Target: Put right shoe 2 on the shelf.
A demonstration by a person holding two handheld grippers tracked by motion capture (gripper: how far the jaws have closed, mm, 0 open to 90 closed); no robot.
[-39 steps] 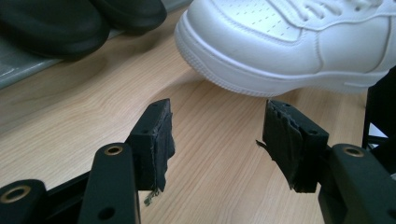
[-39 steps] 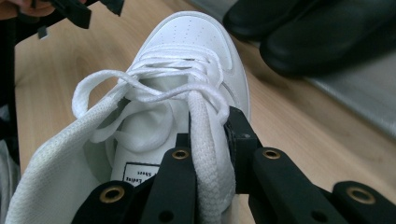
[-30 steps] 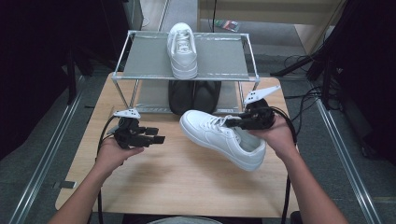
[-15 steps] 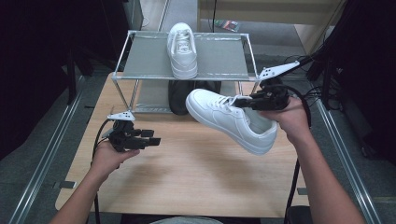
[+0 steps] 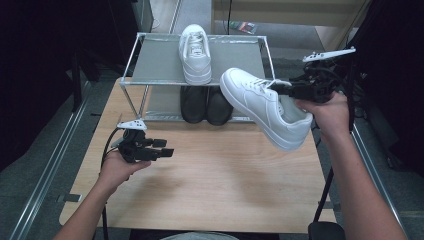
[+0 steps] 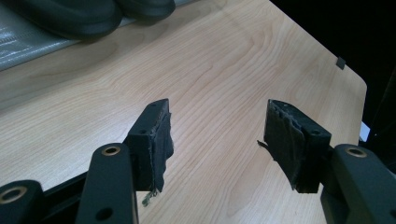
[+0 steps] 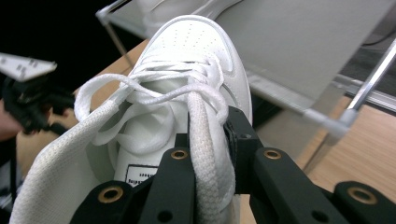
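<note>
Your right tool [image 5: 280,89] is clamped on the side collar of the white sneaker [image 5: 265,107], its jaws pinching the padded edge beside the laces; the right gripper view shows fabric pressed between both pads. The sneaker hangs in the air at 2 o'clock over the desk [image 5: 220,180], toe tilted up toward the shoe rack [image 5: 150,65], clear of the wood.

Rack contents: the top shelf carries one matching white sneaker [image 5: 195,52] at 12 o'clock, toe pointing away from you. The lower level holds a pair of black shoes [image 5: 206,104], side by side, just below it.

The held sneaker's toe sits just beside the rack's right front post [image 5: 269,57]; touching or not, I cannot tell.

Your left tool [image 5: 167,151] rests at 9 o'clock, jaws spread apart with nothing between them, bare desk beneath.
</note>
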